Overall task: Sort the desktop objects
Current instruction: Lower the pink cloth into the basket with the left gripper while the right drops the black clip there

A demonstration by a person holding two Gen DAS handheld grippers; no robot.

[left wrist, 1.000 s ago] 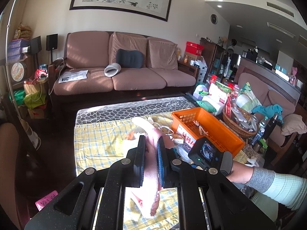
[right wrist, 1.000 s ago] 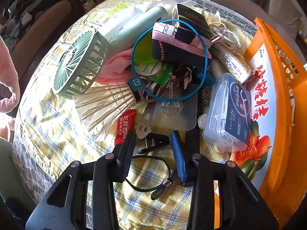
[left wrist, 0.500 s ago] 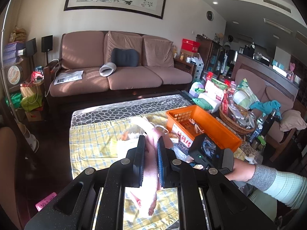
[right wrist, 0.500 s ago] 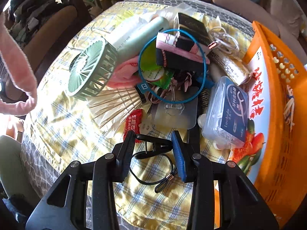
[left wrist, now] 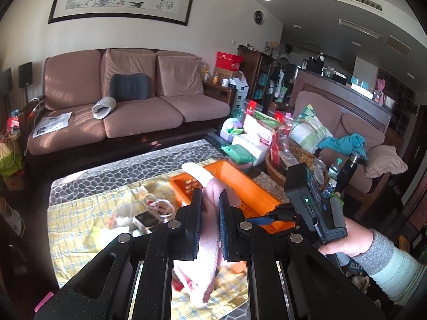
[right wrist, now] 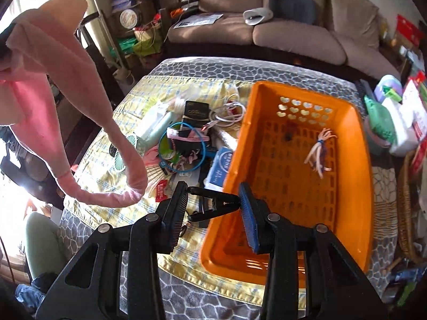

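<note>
My left gripper (left wrist: pixel 209 200) is shut on a long pink cloth (left wrist: pixel 205 242), which droops below the jaws and curls over their top. The same pink cloth (right wrist: pixel 53 93) hangs at the left of the right wrist view. My right gripper (right wrist: pixel 213 196) is shut on a small black clip (right wrist: pixel 213 205), held in the air beside the near left wall of the orange basket (right wrist: pixel 357 144). A bundle of hair ties (right wrist: pixel 320 152) lies in the basket. In the left wrist view the orange basket (left wrist: pixel 256 192) sits just beyond my left fingertips, with a hand (left wrist: pixel 347 240) holding the right gripper.
Left of the basket, a pile lies on the yellow checked cloth (right wrist: pixel 106 213): a blue ring (right wrist: pixel 162 157), a pale green bottle (right wrist: pixel 157 128), a white cable (right wrist: pixel 229 114), a black box (right wrist: pixel 196 110), a clear box with a blue label (right wrist: pixel 221 168). A wicker basket (right wrist: pixel 405 213) stands right.
My right gripper closed on the black clip, lifted it off the cloth and carried it towards the basket. My left gripper moved right with the pink cloth, nearer the basket.
</note>
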